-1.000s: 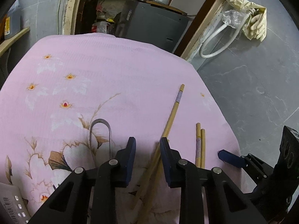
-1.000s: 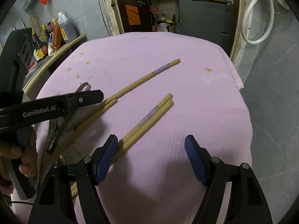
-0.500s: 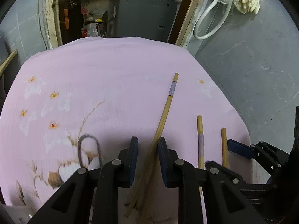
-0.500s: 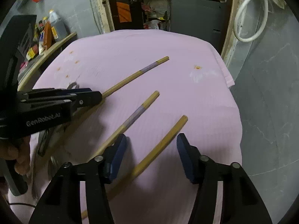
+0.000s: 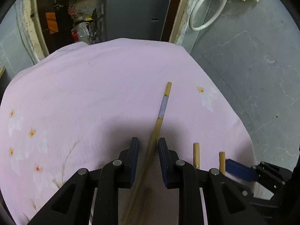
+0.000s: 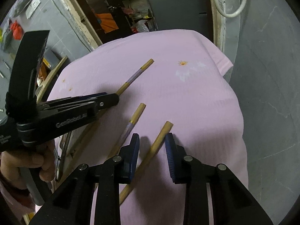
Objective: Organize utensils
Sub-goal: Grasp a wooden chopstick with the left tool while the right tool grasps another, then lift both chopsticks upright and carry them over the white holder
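Note:
Three bamboo chopsticks lie on the pink flowered cloth (image 5: 93, 84). The longest chopstick (image 5: 162, 108) runs between the pads of my left gripper (image 5: 148, 148), whose jaws stand narrow with a slim gap on each side. From the right wrist view, that left gripper (image 6: 116, 99) hangs low over the long chopstick (image 6: 135, 76). My right gripper (image 6: 152, 142) straddles the rightmost chopstick (image 6: 159, 138); its jaws are closing and the pads do not touch it. A lilac-banded chopstick (image 6: 134, 120) lies just left of the right gripper.
A hand (image 6: 28, 161) grips the left gripper's handle. A metal utensil (image 6: 66, 148) lies under that gripper. The cloth's right edge drops to the grey floor (image 5: 253, 75). A dark cabinet (image 5: 135, 13) and a white hose (image 5: 208, 18) stand beyond the table.
The two short chopsticks, first side by side, now lie apart. The right jaws have narrowed around the rightmost one. The left gripper slid right until the long chopstick lay between its pads; the metal loop left its view.

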`<state>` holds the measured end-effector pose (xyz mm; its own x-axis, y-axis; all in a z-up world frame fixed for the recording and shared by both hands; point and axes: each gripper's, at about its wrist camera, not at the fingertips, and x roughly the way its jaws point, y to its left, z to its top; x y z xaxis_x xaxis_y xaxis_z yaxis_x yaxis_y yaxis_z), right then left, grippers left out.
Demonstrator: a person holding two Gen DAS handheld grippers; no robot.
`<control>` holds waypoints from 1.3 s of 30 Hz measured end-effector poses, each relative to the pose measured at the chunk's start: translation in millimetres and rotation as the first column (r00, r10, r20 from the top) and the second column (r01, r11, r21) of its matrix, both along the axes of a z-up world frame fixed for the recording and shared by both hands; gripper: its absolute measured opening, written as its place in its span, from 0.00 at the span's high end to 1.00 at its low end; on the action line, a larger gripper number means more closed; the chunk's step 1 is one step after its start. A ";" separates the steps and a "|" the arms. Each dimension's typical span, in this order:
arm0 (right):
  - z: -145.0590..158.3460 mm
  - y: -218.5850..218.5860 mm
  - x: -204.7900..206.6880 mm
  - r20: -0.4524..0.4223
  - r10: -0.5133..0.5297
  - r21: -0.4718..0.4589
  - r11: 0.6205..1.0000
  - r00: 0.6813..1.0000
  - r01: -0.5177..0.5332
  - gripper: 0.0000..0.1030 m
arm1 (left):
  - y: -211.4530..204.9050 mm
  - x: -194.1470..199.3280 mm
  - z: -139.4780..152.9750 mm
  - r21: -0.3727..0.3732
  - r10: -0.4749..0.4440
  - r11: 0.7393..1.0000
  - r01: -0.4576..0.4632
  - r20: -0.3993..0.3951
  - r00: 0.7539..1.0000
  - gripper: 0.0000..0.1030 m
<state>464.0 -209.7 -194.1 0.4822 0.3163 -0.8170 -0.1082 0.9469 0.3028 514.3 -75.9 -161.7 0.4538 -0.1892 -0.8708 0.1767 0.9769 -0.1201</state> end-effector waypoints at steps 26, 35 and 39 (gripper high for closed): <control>15.0 -25.3 -37.6 0.076 -0.094 0.265 0.962 0.993 0.070 0.93 | 43.4 -77.6 53.5 -0.196 0.071 0.979 -0.048 0.113 0.991 0.93; 80.9 -16.1 -65.0 0.264 -0.043 0.233 0.972 0.964 -0.021 0.94 | 61.1 -124.4 97.3 -0.190 0.054 0.982 -0.016 0.200 0.978 0.93; 107.1 -8.8 -79.6 0.325 -0.018 0.208 0.977 0.945 -0.053 0.94 | 65.7 -147.9 108.6 -0.163 0.031 0.987 0.006 0.222 0.974 0.93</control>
<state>384.3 -218.4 -87.0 0.7016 0.4752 -0.5310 -0.2498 0.8619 0.4413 366.5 -10.2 -53.1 0.6366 -0.3120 -0.7053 0.2049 0.9501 -0.2353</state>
